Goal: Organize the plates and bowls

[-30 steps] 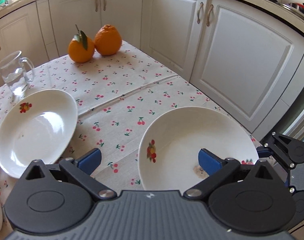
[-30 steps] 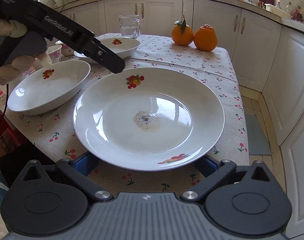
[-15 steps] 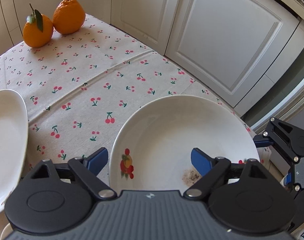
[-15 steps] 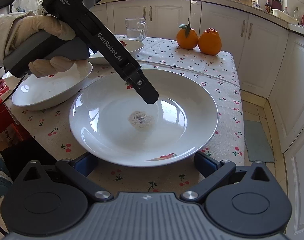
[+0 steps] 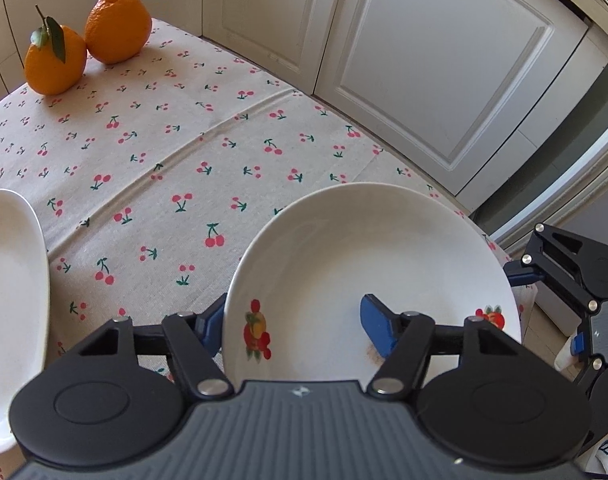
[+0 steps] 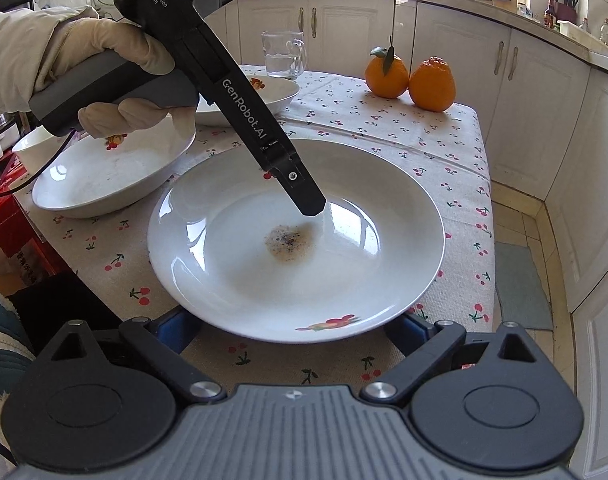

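Observation:
A white plate with fruit prints and a dirty spot (image 6: 296,236) lies on the cherry-print tablecloth; it also shows in the left wrist view (image 5: 367,276). My left gripper (image 5: 296,322) is open and straddles the plate's left rim, one blue finger outside under the rim, the other finger (image 5: 377,326) inside over the plate; its tip shows in the right wrist view (image 6: 307,200). My right gripper (image 6: 292,330) is open at the plate's near edge, fingers low at either side of it. A second white plate (image 6: 108,172) lies to the left, a third (image 6: 264,94) behind it.
Two oranges (image 6: 407,78) and a glass mug of water (image 6: 282,56) stand at the table's far end. A small white bowl (image 6: 28,150) sits at the far left. White cabinets (image 5: 423,60) run close along the table's right side. The table edge is near the plate.
My left gripper has moved right and down from above the left plate onto the dirty plate's rim. My right gripper has edged slightly closer to the plate.

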Demonstrator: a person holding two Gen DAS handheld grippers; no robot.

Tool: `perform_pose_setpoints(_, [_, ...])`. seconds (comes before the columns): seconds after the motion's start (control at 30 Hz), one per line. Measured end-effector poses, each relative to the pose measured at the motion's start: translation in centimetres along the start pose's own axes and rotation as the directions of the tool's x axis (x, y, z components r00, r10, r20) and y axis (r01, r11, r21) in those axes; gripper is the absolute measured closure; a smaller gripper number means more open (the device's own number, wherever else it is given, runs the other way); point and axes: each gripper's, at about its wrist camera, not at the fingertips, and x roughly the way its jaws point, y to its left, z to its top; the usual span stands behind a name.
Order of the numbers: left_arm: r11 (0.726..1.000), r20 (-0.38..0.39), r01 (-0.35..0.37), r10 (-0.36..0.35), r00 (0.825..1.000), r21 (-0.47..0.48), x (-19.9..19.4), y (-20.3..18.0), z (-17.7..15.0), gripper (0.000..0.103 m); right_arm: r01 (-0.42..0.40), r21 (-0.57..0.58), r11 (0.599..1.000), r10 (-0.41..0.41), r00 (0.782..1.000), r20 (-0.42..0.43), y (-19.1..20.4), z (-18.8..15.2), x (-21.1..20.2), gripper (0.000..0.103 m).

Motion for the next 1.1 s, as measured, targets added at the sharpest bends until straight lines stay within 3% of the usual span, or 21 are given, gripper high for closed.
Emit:
perform_pose_setpoints(0.43, [1.0, 0.014, -0.011, 0.011, 1.0, 0.019, -0.3, 0.5, 0.5, 0.036, -0.004, -0.013, 1.0, 0.003, 1.0, -0.015, -0.5, 1.0, 0.3, 0.004])
perform_pose_setpoints(1.1, [1.0, 0.088, -0.013, 0.011, 0.996, 0.023, 1.7, 2.8, 5.9, 0.036, 0.036, -0.004, 0.999, -0.036, 0.999, -0.022, -5.2, 3.7, 3.1, 0.004])
